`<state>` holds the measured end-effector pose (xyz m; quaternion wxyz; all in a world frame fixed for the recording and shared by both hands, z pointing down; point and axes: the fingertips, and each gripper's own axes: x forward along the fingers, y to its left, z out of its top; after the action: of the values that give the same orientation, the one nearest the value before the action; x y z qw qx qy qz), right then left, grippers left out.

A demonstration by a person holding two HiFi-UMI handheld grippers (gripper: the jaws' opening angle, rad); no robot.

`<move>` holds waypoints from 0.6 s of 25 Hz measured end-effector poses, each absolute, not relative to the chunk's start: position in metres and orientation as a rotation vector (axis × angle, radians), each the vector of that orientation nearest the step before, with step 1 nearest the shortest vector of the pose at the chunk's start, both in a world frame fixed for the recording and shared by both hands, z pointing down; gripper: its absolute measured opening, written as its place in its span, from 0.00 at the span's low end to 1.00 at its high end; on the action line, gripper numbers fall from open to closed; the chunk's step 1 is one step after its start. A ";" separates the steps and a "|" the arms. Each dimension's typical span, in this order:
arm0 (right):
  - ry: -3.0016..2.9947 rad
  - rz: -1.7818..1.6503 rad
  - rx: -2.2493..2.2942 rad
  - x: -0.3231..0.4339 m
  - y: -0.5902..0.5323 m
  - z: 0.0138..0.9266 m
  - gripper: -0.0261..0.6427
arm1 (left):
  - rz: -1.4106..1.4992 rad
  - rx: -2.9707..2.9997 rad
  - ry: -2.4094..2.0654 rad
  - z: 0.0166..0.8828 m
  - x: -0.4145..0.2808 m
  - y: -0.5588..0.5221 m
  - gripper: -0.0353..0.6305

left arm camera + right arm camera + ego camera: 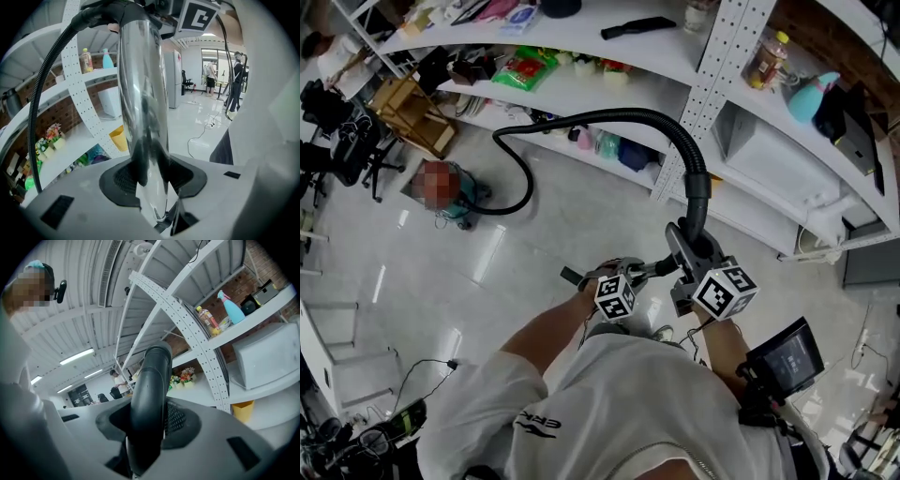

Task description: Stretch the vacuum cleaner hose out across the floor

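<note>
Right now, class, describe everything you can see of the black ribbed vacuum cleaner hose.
The black ribbed hose looks like flexible plastic. It leaves the teal vacuum cleaner on the floor, then arches high in the air, not lying flat. Its black cuff joins the curved handle clamped by the right gripper; the left gripper clamps the shiny metal tube.

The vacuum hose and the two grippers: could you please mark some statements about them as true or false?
1. The right gripper's jaws grip the black hose end. True.
2. The left gripper is empty. False: its jaws grip a shiny metal tube.
3. The hose lies straight along the floor. False: it arcs through the air down to the vacuum cleaner.
4. The vacuum cleaner stands on the floor by the shelves. True.
</note>
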<state>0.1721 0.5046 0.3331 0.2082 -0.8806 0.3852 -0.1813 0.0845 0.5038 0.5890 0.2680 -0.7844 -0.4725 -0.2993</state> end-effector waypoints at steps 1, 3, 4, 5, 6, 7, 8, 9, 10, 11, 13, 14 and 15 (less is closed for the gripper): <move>1.054 -0.508 -2.456 0.169 0.517 0.335 0.25 | -0.805 -2.105 -1.289 0.591 0.081 0.515 0.28; 1.025 -0.510 -2.465 0.163 0.541 0.339 0.25 | -0.800 -2.087 -1.311 0.595 0.075 0.538 0.28; 1.014 -0.510 -2.469 0.160 0.551 0.341 0.25 | -0.800 -2.080 -1.318 0.597 0.071 0.548 0.28; 1.005 -0.510 -2.471 0.156 0.561 0.343 0.25 | -0.801 -2.074 -1.326 0.598 0.067 0.558 0.28; 0.996 -0.510 -2.473 0.153 0.571 0.344 0.25 | -0.802 -2.067 -1.333 0.599 0.063 0.567 0.28; 0.986 -0.509 -2.473 0.149 0.581 0.344 0.25 | -0.804 -2.060 -1.342 0.600 0.058 0.577 0.28; 0.974 -0.509 -2.473 0.146 0.590 0.345 0.25 | -0.805 -2.052 -1.353 0.600 0.053 0.586 0.28; 0.960 -0.509 -2.473 0.142 0.600 0.346 0.25 | -0.806 -2.044 -1.365 0.600 0.048 0.595 0.28; 0.944 -0.508 -2.472 0.139 0.610 0.346 0.25 | -0.807 -2.035 -1.376 0.600 0.043 0.604 0.28; 0.929 -0.507 -2.472 0.135 0.619 0.347 0.25 | -0.808 -2.025 -1.387 0.601 0.038 0.612 0.28; 0.898 -0.502 -2.475 0.126 0.638 0.349 0.25 | -0.807 -2.005 -1.407 0.602 0.028 0.628 0.28; 0.884 -0.498 -2.477 0.122 0.648 0.349 0.25 | -0.803 -1.996 -1.415 0.603 0.024 0.636 0.28; 0.871 -0.493 -2.479 0.119 0.657 0.350 0.25 | -0.799 -1.987 -1.421 0.603 0.021 0.644 0.28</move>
<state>0.1187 0.6568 0.3498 0.2319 -0.9020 0.3168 -0.1793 0.0206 0.6437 0.6032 0.2817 -0.7418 -0.5306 -0.2982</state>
